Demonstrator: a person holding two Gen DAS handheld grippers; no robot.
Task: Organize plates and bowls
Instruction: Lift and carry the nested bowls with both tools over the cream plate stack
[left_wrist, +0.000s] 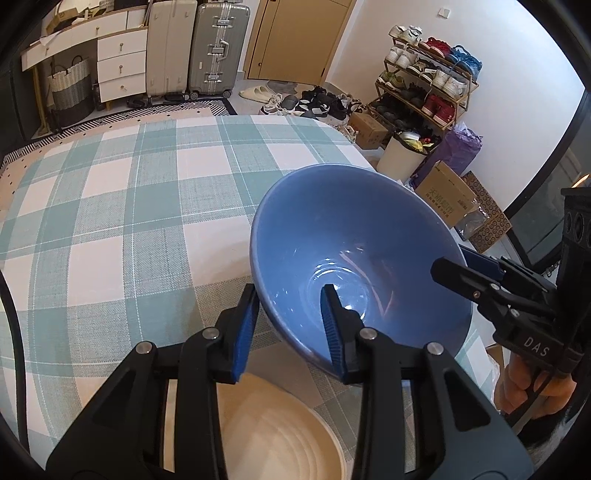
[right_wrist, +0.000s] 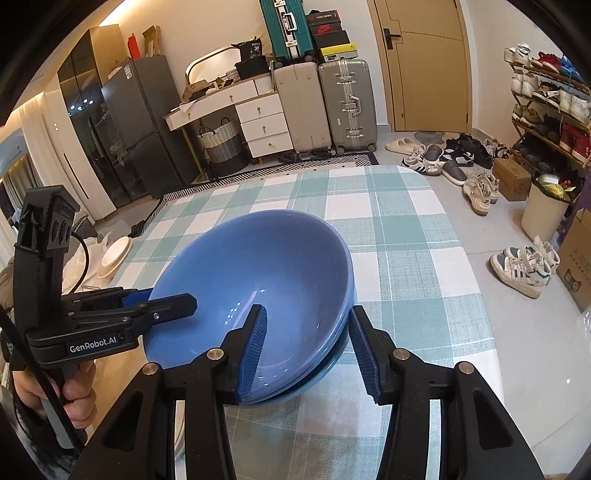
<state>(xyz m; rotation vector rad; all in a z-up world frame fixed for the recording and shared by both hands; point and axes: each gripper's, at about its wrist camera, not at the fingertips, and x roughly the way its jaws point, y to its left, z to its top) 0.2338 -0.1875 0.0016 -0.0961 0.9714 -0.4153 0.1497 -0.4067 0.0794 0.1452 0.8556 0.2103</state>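
Note:
A blue bowl (left_wrist: 354, 236) sits nested in a second blue bowl (right_wrist: 314, 384) on the checked tablecloth. My left gripper (left_wrist: 291, 325) is open and straddles the top bowl's near rim, one finger inside, one outside. My right gripper (right_wrist: 310, 343) is open too and straddles the rim on the other side, one finger inside the bowl. Each gripper shows in the other's view, the right one (left_wrist: 461, 273) and the left one (right_wrist: 173, 306) at the bowl's edge. A cream plate (left_wrist: 273, 432) lies just below my left gripper.
The table (left_wrist: 122, 206) has a green and white checked cloth. A white dish (right_wrist: 114, 254) lies on the floor to the left. Suitcases (right_wrist: 328, 107), drawers, a bin (left_wrist: 400, 157), boxes and a shoe rack (left_wrist: 424, 81) stand beyond the table.

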